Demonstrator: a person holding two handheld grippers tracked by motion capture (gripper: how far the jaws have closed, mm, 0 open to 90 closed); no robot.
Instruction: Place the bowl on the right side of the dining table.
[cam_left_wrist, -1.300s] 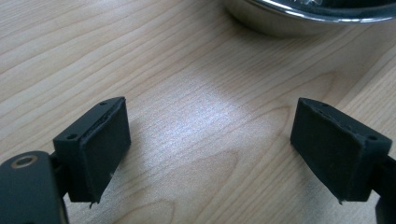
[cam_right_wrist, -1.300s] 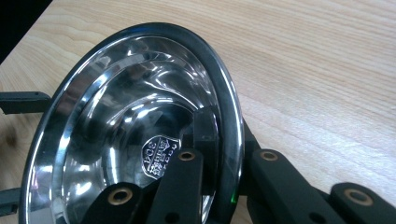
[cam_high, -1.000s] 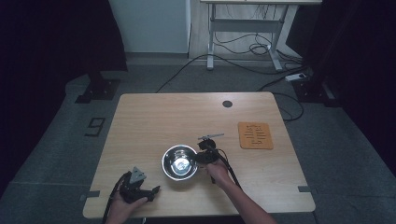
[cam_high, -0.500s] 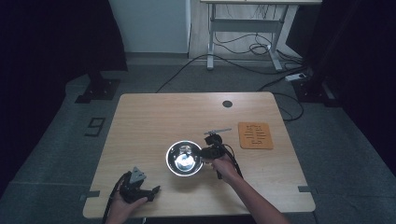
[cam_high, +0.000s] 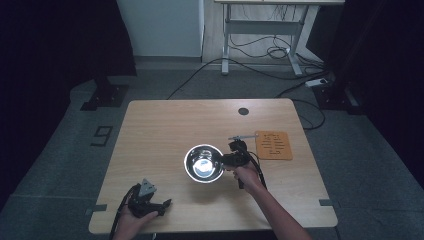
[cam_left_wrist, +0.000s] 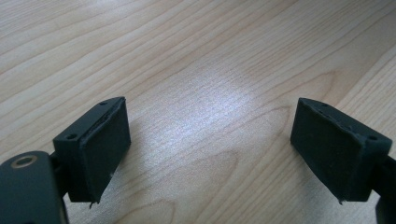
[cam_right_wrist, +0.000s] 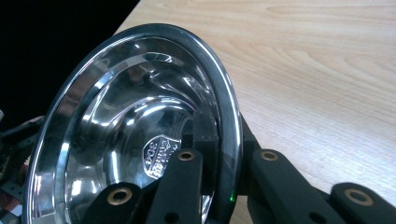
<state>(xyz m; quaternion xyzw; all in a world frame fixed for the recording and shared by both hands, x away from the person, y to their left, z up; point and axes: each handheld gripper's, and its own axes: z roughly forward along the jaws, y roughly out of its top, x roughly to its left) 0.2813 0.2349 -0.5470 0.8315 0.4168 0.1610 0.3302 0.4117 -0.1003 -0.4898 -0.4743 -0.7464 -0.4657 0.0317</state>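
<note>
A wooden bench (cam_high: 165, 130) stands in a dark room, with cables on the floor behind it. Near its right edge lies a flat brown mat (cam_high: 273, 145) with cut slots. A small dark round mark (cam_high: 243, 111) sits close to the far edge.

The steel bowl (cam_high: 203, 163) is near the middle of the bench, a little toward the near edge and to the right. The right gripper (cam_high: 235, 159) is clenched on the bowl's rim: in the right gripper view one jaw sits inside the bowl (cam_right_wrist: 140, 126) and the other outside, with the rim pinched between them. Whether the bowl is lifted or resting on the wood, I cannot tell.

The left gripper (cam_high: 150, 202) rests at the near left corner, well apart from the bowl, its jaws spread wide with nothing between them over bare wood.

As I judge it, the grasp is done. Carrying the bowl somewhere and setting it down is what remains. Nothing here shows a destination.
</note>
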